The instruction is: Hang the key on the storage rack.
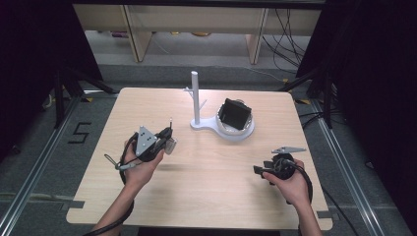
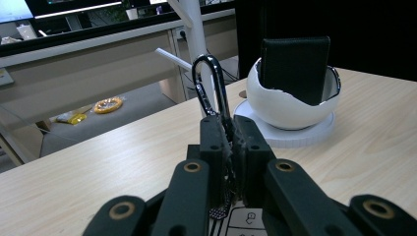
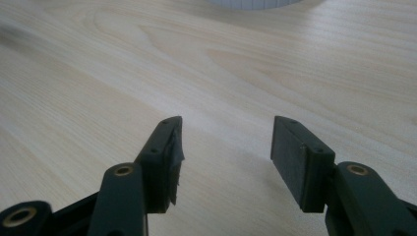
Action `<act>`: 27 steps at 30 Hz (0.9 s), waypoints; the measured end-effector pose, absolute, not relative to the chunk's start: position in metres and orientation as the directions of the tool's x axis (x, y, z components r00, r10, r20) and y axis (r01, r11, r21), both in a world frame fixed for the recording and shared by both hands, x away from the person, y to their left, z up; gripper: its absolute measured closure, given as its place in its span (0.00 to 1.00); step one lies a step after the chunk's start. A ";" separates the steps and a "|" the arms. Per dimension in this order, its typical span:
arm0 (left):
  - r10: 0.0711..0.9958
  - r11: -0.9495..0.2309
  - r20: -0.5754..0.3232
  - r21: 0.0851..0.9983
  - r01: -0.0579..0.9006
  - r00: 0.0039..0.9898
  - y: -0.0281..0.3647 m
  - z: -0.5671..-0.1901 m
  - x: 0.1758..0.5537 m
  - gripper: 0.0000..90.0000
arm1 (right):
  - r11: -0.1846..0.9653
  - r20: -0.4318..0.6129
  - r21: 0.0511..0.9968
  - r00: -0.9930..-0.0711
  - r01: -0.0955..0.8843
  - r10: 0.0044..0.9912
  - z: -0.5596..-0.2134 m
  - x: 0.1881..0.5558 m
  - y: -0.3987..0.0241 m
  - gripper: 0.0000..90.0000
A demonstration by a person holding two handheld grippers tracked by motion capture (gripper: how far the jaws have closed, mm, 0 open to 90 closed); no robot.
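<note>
Left gripper view, nearest item: left gripper (image 2: pixel 228 142), jaws pressed together on a key ring with a dark metal carabiner (image 2: pixel 212 86), whose loop stands upright above the fingertips; a woven strap and a key fob edge hang below between the jaws. High view, same item: left gripper (image 1: pixel 164 140) held above the near-left part of the table (image 1: pixel 147 196), carabiner pin pointing up. Right gripper (image 1: pixel 258 170), near-right of the table, jaws apart with nothing between them, hovering low over bare wood; right gripper view confirms the fingers (image 3: pixel 162 162) stand spread over the tabletop. Middle distance, beyond both grippers: white stand (image 1: pixel 195 98), an upright post with short side pegs on a flat base, well apart from the carabiner. Joined to that base: white bowl (image 1: pixel 237 129), holding one black wallet (image 1: pixel 235 114) that stands tilted on edge and rises above the rim; no other contents can be made out. Progress, judged: the pick-up looks done, the carabiner lifted clear; left to do, probably, carrying it to the post and hooking its loop over a peg.
</note>
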State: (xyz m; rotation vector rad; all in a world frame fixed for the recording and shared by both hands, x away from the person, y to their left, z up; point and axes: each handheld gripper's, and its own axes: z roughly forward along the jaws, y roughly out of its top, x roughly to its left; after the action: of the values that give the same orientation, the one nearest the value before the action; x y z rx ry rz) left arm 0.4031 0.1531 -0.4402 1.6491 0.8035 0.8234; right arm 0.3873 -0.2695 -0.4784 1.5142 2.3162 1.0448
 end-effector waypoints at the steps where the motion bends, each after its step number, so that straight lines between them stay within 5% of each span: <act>1: 0.842 -0.193 0.109 0.975 0.106 0.528 0.152 -0.440 0.404 0.93 | 0.233 0.216 0.642 -0.464 0.730 0.859 -0.478 0.387 -0.269 0.52; 27: 0.854 -0.203 0.140 0.976 0.073 0.502 0.141 -0.422 0.434 0.93 | 0.231 0.223 0.644 -0.468 0.729 0.855 -0.479 0.388 -0.270 0.52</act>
State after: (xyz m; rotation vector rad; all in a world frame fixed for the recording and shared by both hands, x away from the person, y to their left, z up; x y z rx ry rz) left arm 0.4344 0.1407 -0.4217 1.6301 0.8082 0.8742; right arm 0.3882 -0.2701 -0.4794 1.5121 2.3191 1.0575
